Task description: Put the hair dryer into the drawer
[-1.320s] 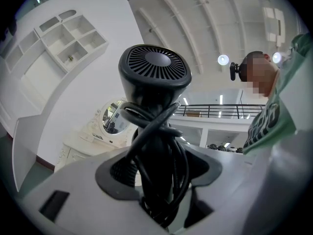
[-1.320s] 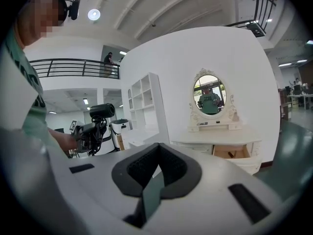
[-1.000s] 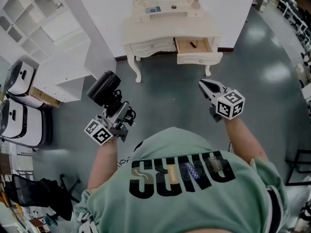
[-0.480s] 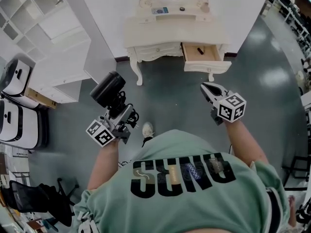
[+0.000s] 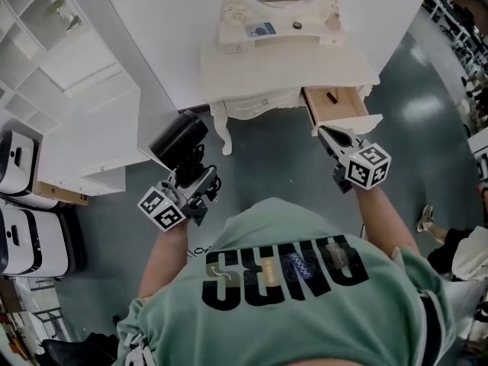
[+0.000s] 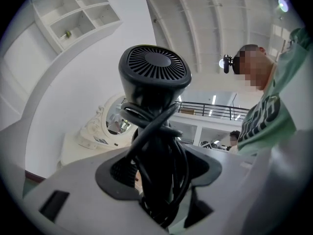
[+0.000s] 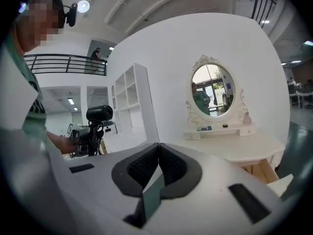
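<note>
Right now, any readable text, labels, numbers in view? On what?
"SEND": large dark letters on the person's green shirt.
Small print beside it, on the shirt: too small to read.
Blue card on the dressing table shelf: too small to read.
Marker cubes: patterns only, no words.

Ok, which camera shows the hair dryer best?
The left gripper view: the hair dryer fills it, grille and wrapped cord clear, handle between the jaws. The head view shows it from above, smaller; the right gripper view shows it small and distant.
</note>
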